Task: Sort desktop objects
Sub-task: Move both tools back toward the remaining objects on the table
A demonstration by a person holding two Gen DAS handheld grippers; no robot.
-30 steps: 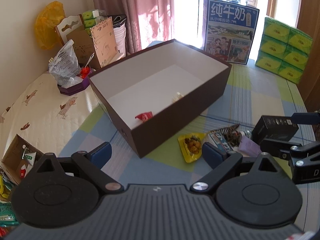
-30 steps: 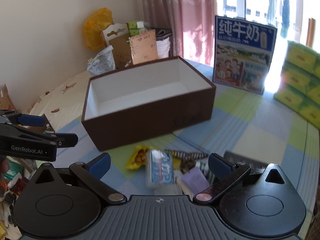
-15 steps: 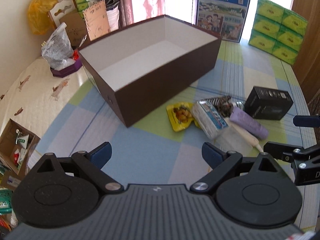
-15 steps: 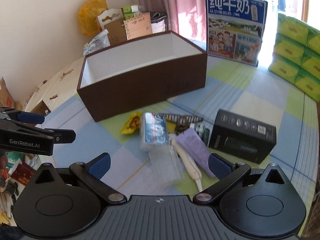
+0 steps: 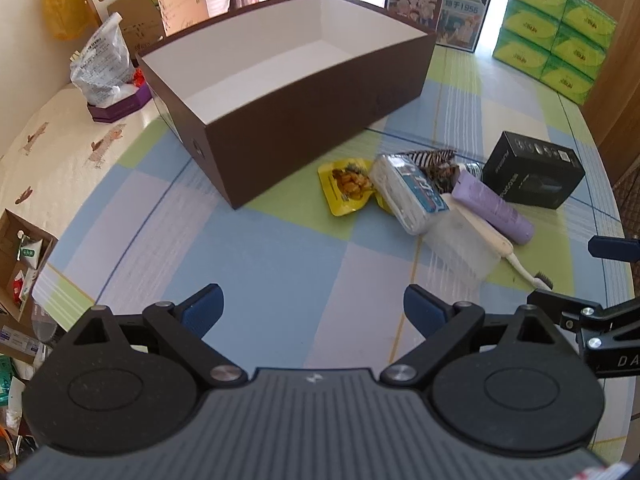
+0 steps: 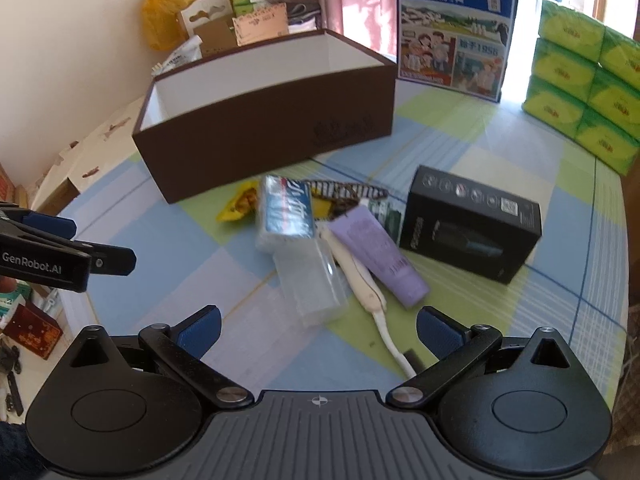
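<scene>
A large brown box [image 5: 304,120] with a white inside stands on the checked tablecloth; it also shows in the right wrist view [image 6: 264,136]. In front of it lies a pile: a yellow snack packet [image 5: 346,186], a tissue pack [image 6: 286,210], a clear plastic case [image 6: 314,284], a cream toothbrush [image 6: 366,292], a purple tube [image 6: 380,256] and a black carton [image 6: 470,224]. My left gripper [image 5: 312,312] is open and empty, low over the table left of the pile. My right gripper [image 6: 318,330] is open and empty, just in front of the clear case and toothbrush.
A blue milk carton box [image 6: 452,32] and stacked green tissue packs [image 6: 584,80] stand at the back right. A purple dish with a plastic bag [image 5: 108,80] and cardboard items [image 5: 160,12] sit at the back left. The table edge runs along the left.
Both grippers have pulled back from the brown box and toward me. The pile and the black carton now sit fully in view. Both grippers stay open.
</scene>
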